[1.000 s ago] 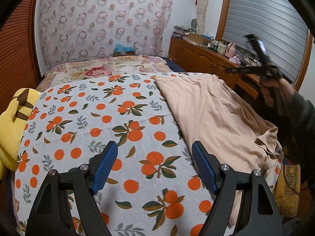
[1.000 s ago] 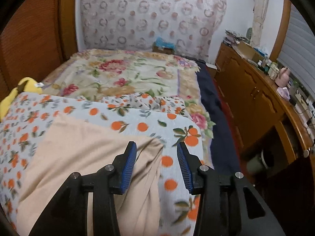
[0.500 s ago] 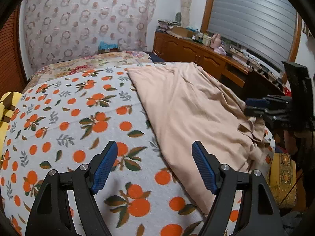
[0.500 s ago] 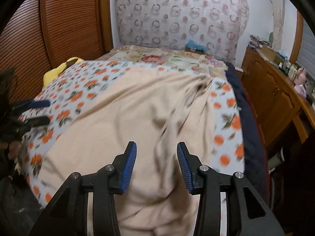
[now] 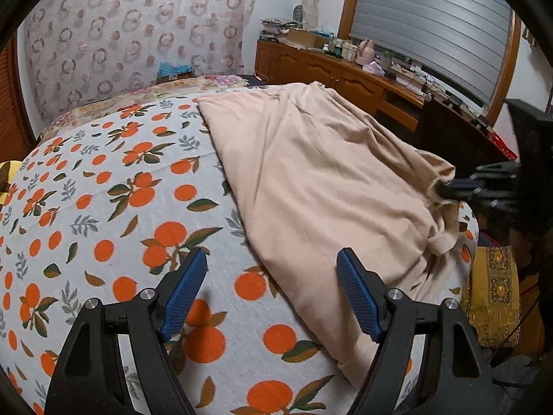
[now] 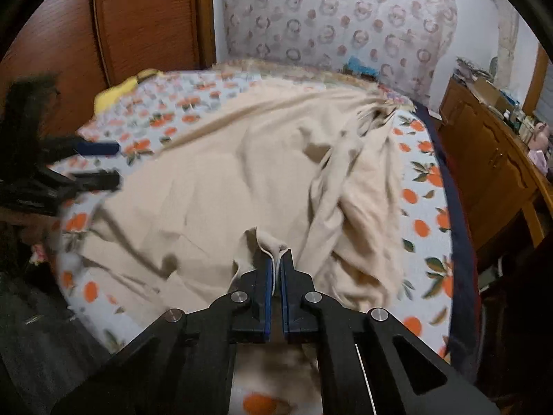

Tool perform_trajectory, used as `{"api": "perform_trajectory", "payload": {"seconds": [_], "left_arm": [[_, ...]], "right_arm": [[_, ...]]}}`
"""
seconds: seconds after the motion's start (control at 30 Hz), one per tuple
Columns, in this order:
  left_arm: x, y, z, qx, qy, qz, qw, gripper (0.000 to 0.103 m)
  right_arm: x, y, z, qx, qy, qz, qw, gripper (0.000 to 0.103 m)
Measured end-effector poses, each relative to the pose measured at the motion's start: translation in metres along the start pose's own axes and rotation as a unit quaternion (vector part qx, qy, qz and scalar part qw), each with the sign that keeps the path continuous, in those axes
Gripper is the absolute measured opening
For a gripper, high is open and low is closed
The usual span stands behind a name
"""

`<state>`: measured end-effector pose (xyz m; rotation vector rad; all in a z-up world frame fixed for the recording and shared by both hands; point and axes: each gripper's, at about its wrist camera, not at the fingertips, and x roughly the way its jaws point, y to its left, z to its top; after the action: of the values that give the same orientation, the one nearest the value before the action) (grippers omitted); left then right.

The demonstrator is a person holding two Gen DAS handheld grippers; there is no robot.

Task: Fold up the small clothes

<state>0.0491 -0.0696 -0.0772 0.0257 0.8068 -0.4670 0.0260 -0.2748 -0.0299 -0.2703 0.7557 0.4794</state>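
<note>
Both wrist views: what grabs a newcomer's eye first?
The big beige garment sprawled rumpled across the right half of the orange-print bedspread. Next, the right gripper, shut on a bunched edge of that cloth at the bed's near side. The left gripper hangs open over the garment's other near edge, holding nothing.

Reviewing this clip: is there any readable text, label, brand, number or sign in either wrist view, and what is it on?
None can be read.
Boxes and bottles on the wooden sideboard: any print is too small to read.
Beige garment, orange-print bedcover and patterned curtain: only pattern or plain cloth, no lettering.
</note>
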Motion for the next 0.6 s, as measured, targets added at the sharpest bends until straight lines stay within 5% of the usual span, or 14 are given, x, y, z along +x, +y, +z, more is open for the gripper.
{"api": "perform_trajectory", "payload": {"seconds": [0.4, 0.53, 0.6], "left_arm": [[0.000, -0.015, -0.007, 0.009, 0.019, -0.012, 0.9997, 0.078], [-0.002, -0.019, -0.009, 0.011, 0.022, -0.014, 0.9996, 0.078], [-0.002, -0.020, -0.010, 0.013, 0.022, -0.014, 0.9996, 0.078]], "right_arm": [[-0.046, -0.022, -0.038, 0.020, 0.007, -0.065, 0.998, 0.004], [-0.047, -0.017, -0.031, 0.037, -0.005, -0.060, 0.998, 0.043], [-0.044, -0.017, -0.031, 0.043, -0.013, -0.056, 0.997, 0.049]]}}
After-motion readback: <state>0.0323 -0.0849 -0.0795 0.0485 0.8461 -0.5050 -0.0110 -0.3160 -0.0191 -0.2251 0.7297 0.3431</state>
